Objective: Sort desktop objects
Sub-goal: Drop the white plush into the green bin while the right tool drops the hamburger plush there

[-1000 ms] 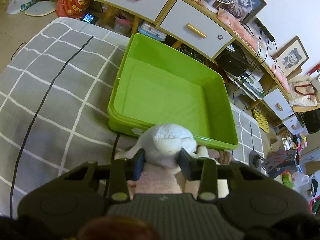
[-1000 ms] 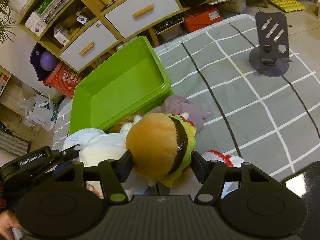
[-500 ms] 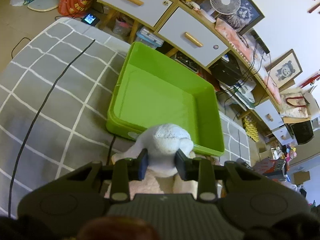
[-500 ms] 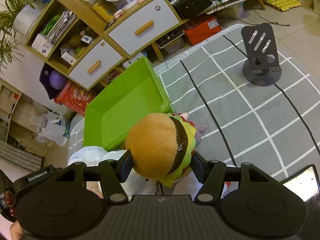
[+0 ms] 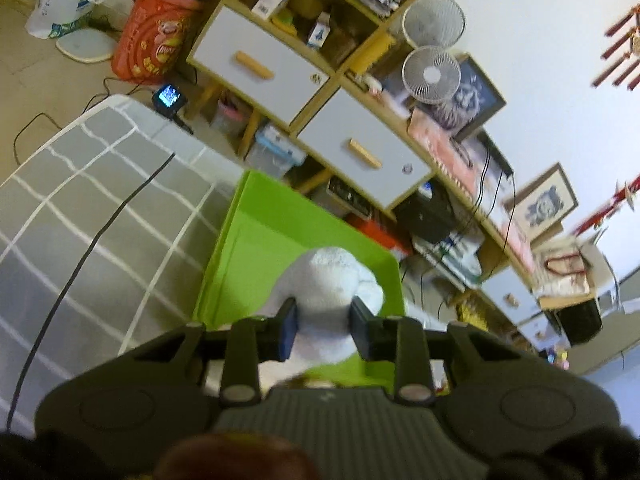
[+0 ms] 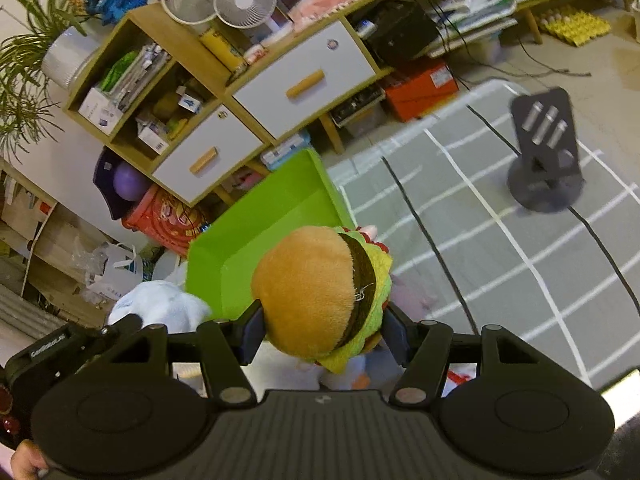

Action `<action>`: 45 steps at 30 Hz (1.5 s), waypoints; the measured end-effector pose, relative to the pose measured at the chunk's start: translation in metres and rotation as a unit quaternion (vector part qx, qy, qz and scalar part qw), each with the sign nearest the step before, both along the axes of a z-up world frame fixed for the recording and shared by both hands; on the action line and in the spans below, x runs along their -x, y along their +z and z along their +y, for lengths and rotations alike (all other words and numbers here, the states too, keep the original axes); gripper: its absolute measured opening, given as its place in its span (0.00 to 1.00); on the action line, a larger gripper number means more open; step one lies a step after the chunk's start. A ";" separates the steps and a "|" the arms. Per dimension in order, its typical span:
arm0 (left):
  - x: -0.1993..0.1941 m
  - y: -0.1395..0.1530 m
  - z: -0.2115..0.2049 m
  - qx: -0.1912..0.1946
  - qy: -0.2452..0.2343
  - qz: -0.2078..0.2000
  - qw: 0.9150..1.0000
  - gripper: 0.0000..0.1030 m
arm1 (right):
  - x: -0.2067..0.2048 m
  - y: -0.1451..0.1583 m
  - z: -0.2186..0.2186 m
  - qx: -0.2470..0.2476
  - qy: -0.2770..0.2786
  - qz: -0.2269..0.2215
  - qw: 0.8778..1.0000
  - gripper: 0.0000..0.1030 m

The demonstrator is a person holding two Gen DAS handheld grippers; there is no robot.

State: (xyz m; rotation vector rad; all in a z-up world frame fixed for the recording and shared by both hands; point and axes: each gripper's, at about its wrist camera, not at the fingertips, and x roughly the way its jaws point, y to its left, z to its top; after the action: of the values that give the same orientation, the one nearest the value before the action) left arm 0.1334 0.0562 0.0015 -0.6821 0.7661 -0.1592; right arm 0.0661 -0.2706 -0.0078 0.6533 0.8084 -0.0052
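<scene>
My left gripper point(image 5: 322, 330) is shut on a white plush toy point(image 5: 328, 280) and holds it above the near side of the green bin point(image 5: 256, 256). My right gripper point(image 6: 322, 332) is shut on a plush hamburger point(image 6: 320, 288) and holds it above the right near corner of the same green bin point(image 6: 264, 232). The white plush point(image 6: 160, 308) and the left gripper show at the lower left of the right wrist view. Both toys are off the table.
The table has a grey checked cloth point(image 5: 80, 208). A black phone stand point(image 6: 546, 160) stands on it at the right. More plush toys point(image 6: 412, 300) lie under the hamburger. A cabinet with white drawers point(image 6: 256, 112) stands behind the table.
Both grippers have risen with their toys and moved toward the green bin. The toys have left the pile on the cloth.
</scene>
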 end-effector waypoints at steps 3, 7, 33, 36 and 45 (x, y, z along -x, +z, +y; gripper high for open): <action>-0.006 -0.006 -0.001 -0.003 0.013 -0.019 1.000 0.26 | -0.006 -0.002 0.012 -0.013 -0.009 -0.007 1.000 0.60; -0.015 -0.011 -0.008 -0.023 0.011 -0.038 0.999 0.26 | -0.028 -0.001 0.025 -0.017 -0.008 0.006 1.000 0.60; -0.045 -0.040 -0.016 -0.099 0.009 0.005 0.995 0.83 | -0.079 -0.033 0.024 0.019 -0.016 0.013 1.000 0.81; -0.041 -0.035 -0.017 -0.104 0.000 0.013 0.994 0.91 | -0.072 -0.029 0.020 0.020 -0.013 0.020 1.000 0.83; -0.021 -0.010 -0.014 -0.119 -0.035 0.031 0.992 0.99 | -0.041 0.002 0.020 0.098 0.020 0.050 0.994 0.87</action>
State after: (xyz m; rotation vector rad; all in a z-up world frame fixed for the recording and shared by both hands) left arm 0.1540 0.0426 -0.0088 -0.4359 0.8534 -0.1091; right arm 0.1068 -0.2506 -0.0054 0.4534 0.9046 -0.0807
